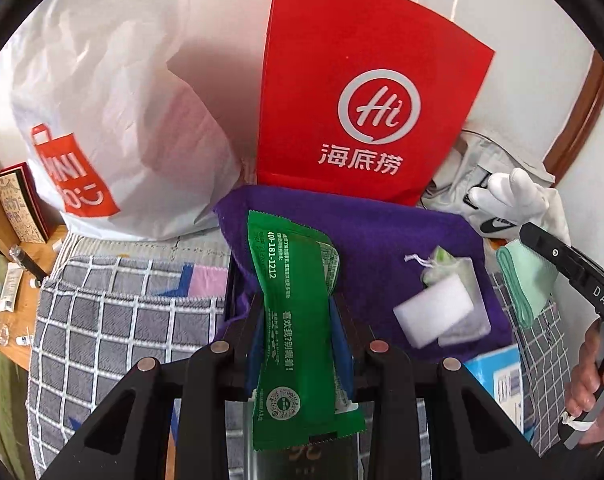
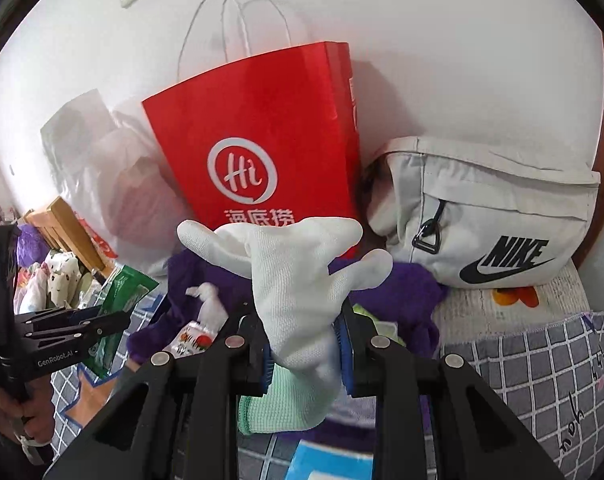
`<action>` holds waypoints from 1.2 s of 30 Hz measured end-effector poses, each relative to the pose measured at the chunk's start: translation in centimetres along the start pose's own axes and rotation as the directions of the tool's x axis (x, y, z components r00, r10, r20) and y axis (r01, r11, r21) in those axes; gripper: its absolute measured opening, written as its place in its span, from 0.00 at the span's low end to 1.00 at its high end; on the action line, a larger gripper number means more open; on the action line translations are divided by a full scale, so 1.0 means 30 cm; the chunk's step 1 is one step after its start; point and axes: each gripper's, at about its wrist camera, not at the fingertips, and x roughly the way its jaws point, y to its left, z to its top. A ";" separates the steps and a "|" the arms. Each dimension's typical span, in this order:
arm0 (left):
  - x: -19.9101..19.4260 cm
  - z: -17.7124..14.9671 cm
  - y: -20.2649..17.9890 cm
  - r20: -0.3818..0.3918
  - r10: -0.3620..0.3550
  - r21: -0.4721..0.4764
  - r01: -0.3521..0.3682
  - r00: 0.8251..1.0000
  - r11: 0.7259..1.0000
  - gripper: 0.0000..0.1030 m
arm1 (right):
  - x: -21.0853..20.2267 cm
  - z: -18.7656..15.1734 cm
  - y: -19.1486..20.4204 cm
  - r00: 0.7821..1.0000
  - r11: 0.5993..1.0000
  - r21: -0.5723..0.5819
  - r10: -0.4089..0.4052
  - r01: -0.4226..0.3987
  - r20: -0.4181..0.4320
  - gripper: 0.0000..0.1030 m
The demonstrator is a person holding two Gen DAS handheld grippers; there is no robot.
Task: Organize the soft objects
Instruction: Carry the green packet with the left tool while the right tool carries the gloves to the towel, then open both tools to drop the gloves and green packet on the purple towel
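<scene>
My left gripper (image 1: 298,316) is shut on a green foil packet (image 1: 294,300) that sticks up between its blue pads; the same green packet (image 2: 124,286) and left gripper (image 2: 120,320) show at the left of the right wrist view. My right gripper (image 2: 304,340) is shut on a white knit glove (image 2: 290,276), fingers splayed upward; the glove (image 1: 510,192) appears at the right of the left wrist view. A purple cloth (image 1: 382,232) lies on the bed below both, with a white sponge block (image 1: 434,312) on it. A mint-green cloth (image 2: 278,404) lies under the glove.
A red paper bag (image 1: 366,92) stands against the wall behind the purple cloth, a white plastic bag (image 1: 114,120) to its left, a grey Nike bag (image 2: 490,216) to its right. A checked grey bedcover (image 1: 114,320) covers the bed. A wooden bedside shelf (image 1: 6,280) holds small items.
</scene>
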 end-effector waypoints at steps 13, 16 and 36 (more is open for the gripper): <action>0.211 0.069 -0.023 -0.068 -0.038 -0.023 0.036 0.997 0.999 0.28 | 0.180 -0.039 -0.141 0.989 0.999 0.031 -0.035 0.040 -0.143 0.26; 0.250 0.061 -0.022 -0.089 -0.055 -0.031 0.052 0.995 0.998 0.28 | 0.211 -0.048 -0.147 0.985 0.999 0.032 -0.012 0.018 -0.174 0.26; 0.324 0.057 -0.002 -0.093 -0.078 -0.057 0.073 0.993 0.996 0.31 | 0.251 -0.045 -0.099 0.986 0.999 -0.034 -0.016 0.011 -0.169 0.77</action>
